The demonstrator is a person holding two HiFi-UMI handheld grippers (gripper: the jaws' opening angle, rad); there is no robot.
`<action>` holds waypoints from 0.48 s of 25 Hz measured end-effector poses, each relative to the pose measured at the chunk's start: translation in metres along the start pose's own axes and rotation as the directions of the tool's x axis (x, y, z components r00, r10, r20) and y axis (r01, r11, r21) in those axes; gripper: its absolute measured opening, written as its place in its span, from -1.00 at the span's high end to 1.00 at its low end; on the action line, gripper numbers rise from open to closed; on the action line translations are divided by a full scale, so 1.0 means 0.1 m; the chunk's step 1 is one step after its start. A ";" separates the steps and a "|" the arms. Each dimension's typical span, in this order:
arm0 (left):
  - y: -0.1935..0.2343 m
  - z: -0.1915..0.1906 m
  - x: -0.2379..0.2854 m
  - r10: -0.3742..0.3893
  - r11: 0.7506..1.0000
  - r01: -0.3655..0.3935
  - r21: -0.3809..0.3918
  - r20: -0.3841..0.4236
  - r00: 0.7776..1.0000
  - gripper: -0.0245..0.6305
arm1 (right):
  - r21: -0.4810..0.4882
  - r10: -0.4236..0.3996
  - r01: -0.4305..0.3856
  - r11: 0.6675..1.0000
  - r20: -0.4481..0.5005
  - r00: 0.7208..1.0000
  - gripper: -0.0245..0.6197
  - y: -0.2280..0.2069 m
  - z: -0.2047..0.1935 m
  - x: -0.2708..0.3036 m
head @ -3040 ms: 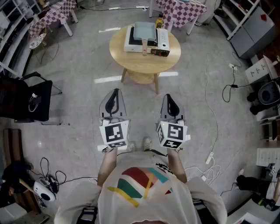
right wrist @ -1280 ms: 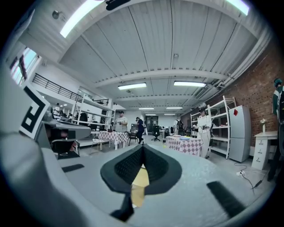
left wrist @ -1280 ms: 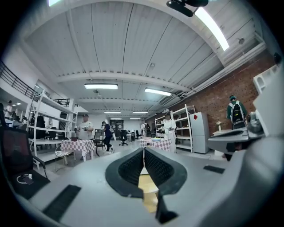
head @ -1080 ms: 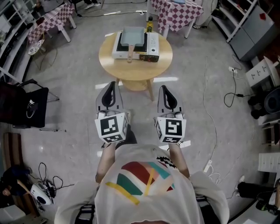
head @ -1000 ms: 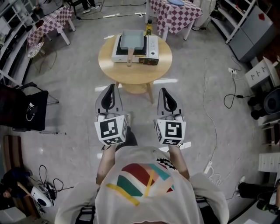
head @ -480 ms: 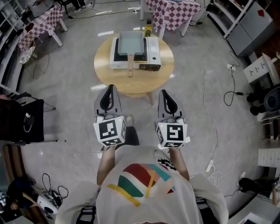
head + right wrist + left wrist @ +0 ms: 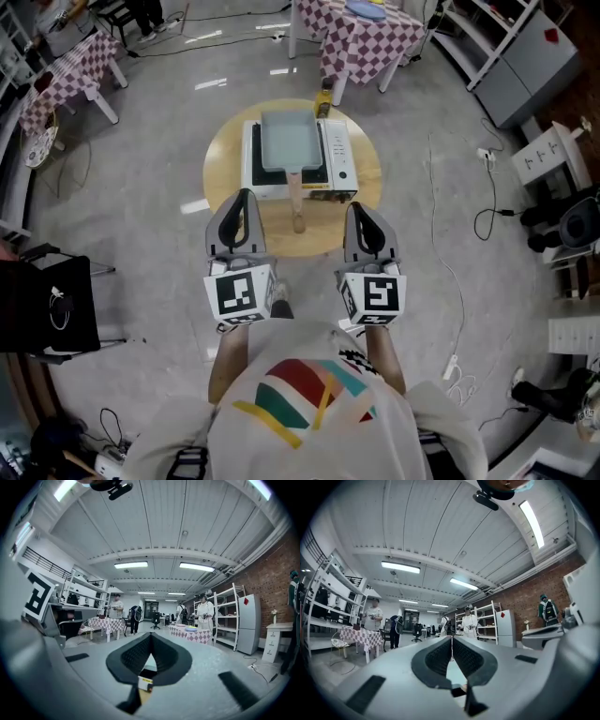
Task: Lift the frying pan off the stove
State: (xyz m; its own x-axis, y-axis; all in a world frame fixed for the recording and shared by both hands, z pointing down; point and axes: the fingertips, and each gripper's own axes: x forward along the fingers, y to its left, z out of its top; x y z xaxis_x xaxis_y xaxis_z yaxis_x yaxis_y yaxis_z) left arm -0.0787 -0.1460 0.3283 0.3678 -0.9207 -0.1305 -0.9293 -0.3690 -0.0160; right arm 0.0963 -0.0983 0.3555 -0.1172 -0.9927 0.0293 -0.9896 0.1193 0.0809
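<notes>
A grey square frying pan [image 7: 289, 142] sits on a white portable stove [image 7: 340, 161] on a round wooden table [image 7: 221, 169]. Its wooden handle [image 7: 296, 200] points toward me. My left gripper [image 7: 246, 194] and right gripper [image 7: 354, 207] are held side by side over the table's near edge, either side of the handle and apart from it. Both are shut with nothing between their jaws. In the left gripper view [image 7: 451, 641] and the right gripper view [image 7: 151, 637] the jaws meet at the tips and point level across the room.
Tables with checkered cloths stand beyond the round table [image 7: 361, 37] and at the far left [image 7: 66, 70]. A black chair [image 7: 56, 305] is at my left. Cables [image 7: 459, 272] trail on the floor at the right, near shelving and a grey cabinet [image 7: 525, 66]. Several people stand far off.
The table with the stove and pan has come much closer in the head view. The gripper tips now reach over its near edge. Both grippers stay shut.
</notes>
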 end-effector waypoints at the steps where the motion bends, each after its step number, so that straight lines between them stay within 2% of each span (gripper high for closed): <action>1: 0.08 0.03 0.13 -0.007 1.000 0.007 -0.002 0.000 1.000 0.90 | 0.008 -0.008 0.008 1.000 0.007 1.000 0.95 0.00 0.06 0.15; 6: 0.43 0.05 0.68 -0.032 0.999 0.032 -0.028 -0.013 0.999 0.90 | 0.020 -0.033 0.033 0.999 -0.023 0.999 0.95 0.03 0.09 0.74; 12: 0.67 -0.04 1.07 -0.036 0.999 0.035 -0.022 -0.053 0.998 0.90 | 0.017 -0.039 0.040 0.999 -0.069 0.997 0.95 0.05 0.01 1.12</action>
State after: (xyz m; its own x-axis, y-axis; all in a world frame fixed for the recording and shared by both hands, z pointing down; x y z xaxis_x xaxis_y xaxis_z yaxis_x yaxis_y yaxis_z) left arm -0.1017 -0.2697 0.3177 0.4027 -0.9121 -0.0774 -0.9147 -0.4040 0.0015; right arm 0.0780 -0.2085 0.3581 -0.0724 -0.9929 0.0945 -0.9947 0.0788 0.0655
